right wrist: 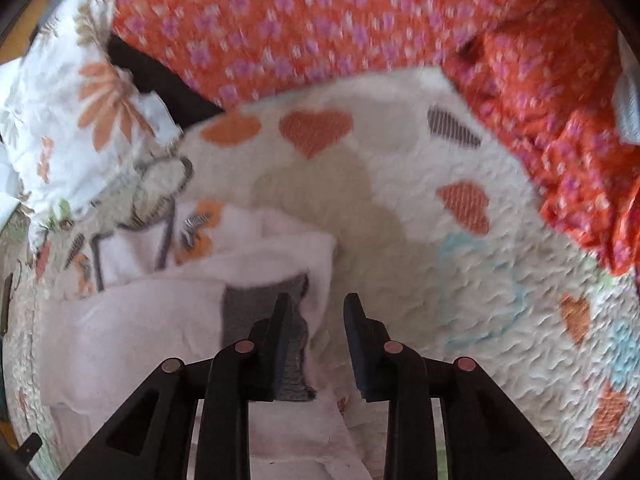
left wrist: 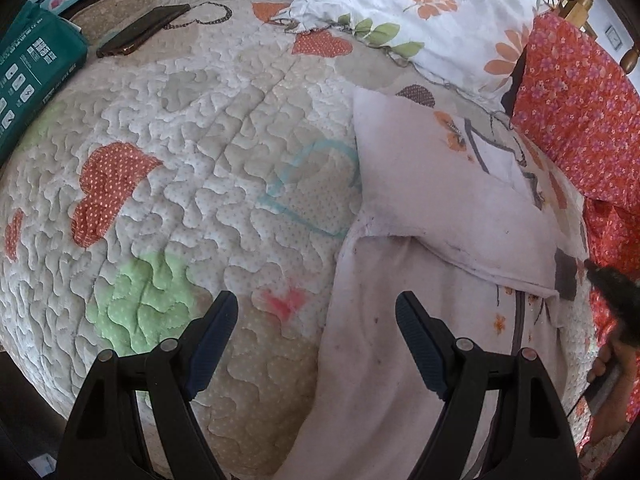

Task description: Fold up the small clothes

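Garment (left wrist: pixel 420 216) in pale pink lies on the quilt (left wrist: pixel 192 184), toward the bed's right side and short of the pillow (left wrist: pixel 420 12) at the headboard end, one flap already turned over so its plain inner face shows above the printed side. My left gripper (left wrist: pixel 316 328) hangs over the garment's near left border, jaws wide apart and holding nothing; one pad sits above bare quilt, the other above cloth. My right gripper (right wrist: pixel 316 344) is over the garment's right edge, jaws apart and empty as well, with the left pad just above a grey patch (right wrist: pixel 260 320) near the hem. Motion blur in that view keeps me from saying whether the pad touches the cloth.

I judge the piece to be thin, soft knit: light, limp, no stiffness to carry a crease unaided, so it will sag and drag if I lift it by one point. The quilted surface looks grippy and may tug the underside as I move. Faint dark specks mark the fabric; nothing fragile. The best holds look like the two free corners of the unfolded lower section, pinched through both layers at the hem, one per gripper, so the edge stays taut as it travels over. An orange floral cloth (right wrist: pixel 320 20) crowds the right edge of the bed, and a phone (left wrist: pixel 140 30) lies far off at the upper left corner.
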Action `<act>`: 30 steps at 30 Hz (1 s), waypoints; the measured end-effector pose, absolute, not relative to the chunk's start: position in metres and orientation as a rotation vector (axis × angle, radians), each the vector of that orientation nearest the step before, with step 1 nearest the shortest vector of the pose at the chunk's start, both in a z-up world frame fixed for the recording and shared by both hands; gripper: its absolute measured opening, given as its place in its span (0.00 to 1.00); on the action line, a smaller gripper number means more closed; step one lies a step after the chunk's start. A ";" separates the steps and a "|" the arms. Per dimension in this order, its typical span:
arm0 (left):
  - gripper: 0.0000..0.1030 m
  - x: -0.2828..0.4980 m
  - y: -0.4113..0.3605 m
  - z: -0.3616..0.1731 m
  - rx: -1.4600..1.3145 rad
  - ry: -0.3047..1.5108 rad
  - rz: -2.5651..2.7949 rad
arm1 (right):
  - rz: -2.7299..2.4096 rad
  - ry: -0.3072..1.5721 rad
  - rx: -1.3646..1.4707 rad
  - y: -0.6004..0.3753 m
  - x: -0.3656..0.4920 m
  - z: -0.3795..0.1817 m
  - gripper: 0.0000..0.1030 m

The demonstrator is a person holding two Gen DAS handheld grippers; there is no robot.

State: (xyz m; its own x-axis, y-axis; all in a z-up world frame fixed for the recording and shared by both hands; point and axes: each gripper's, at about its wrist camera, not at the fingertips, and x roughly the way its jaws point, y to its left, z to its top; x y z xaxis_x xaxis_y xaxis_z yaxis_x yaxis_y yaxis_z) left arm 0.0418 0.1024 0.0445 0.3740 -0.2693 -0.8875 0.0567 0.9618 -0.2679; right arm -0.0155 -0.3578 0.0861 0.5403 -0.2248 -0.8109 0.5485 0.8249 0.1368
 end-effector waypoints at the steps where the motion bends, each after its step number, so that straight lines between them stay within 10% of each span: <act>1: 0.78 0.042 0.101 0.044 -0.200 1.174 -0.212 | -0.447 0.887 0.401 -0.351 -0.013 0.089 0.28; 30: 0.78 0.047 0.158 0.056 -0.342 1.151 -0.115 | -0.079 0.947 0.125 -0.160 0.011 0.054 0.39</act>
